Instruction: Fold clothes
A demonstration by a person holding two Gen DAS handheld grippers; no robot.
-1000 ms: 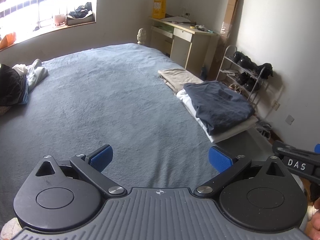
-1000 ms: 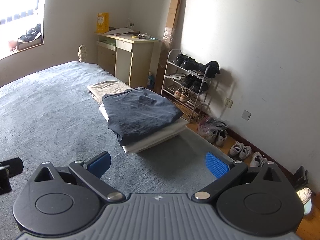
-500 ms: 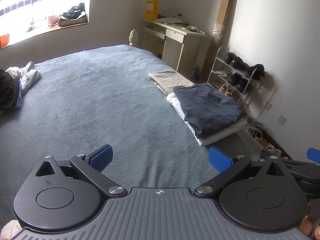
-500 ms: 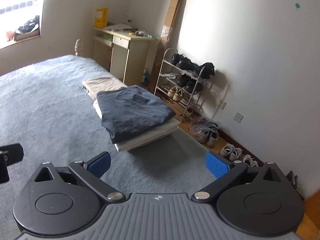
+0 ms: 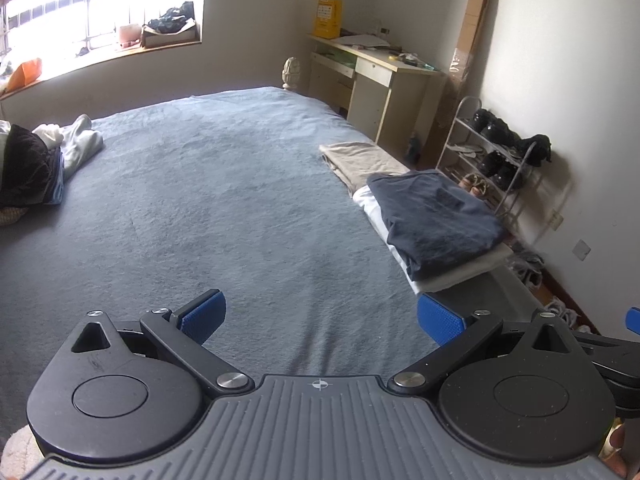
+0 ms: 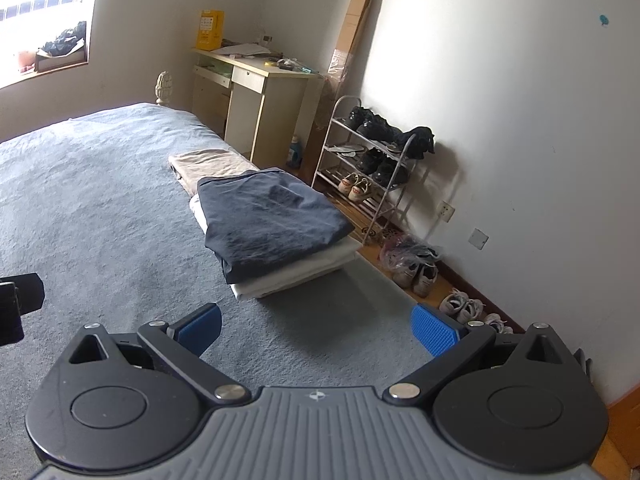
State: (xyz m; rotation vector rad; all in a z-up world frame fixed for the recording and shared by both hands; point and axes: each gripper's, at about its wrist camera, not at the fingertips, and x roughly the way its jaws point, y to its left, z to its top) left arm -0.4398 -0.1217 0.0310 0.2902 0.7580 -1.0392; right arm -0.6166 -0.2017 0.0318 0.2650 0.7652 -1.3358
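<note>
A folded dark navy garment [image 5: 434, 220] [image 6: 268, 218] lies on top of a folded white one [image 5: 460, 274] [image 6: 296, 270] at the bed's right edge. Behind that stack rests a folded beige piece [image 5: 360, 158] [image 6: 212, 162]. At the far left of the bed sits a heap of unfolded clothes [image 5: 36, 160], dark and pale. My left gripper [image 5: 320, 316] hovers open above the bare blue-grey bedspread [image 5: 208, 208], nothing between its blue pads. My right gripper [image 6: 316, 326] is also open and empty, near the stack's front corner.
Beyond the bed's right side stand a desk [image 6: 256, 92], a shoe rack [image 6: 372, 152] and loose shoes on the floor [image 6: 460, 304]. The window sill [image 5: 100, 48] holds clutter. Part of the other gripper shows at the left wrist view's right edge [image 5: 616, 356].
Both grippers have drawn back and away from the folded stack, which now appears farther off. Both stayed open and empty.
</note>
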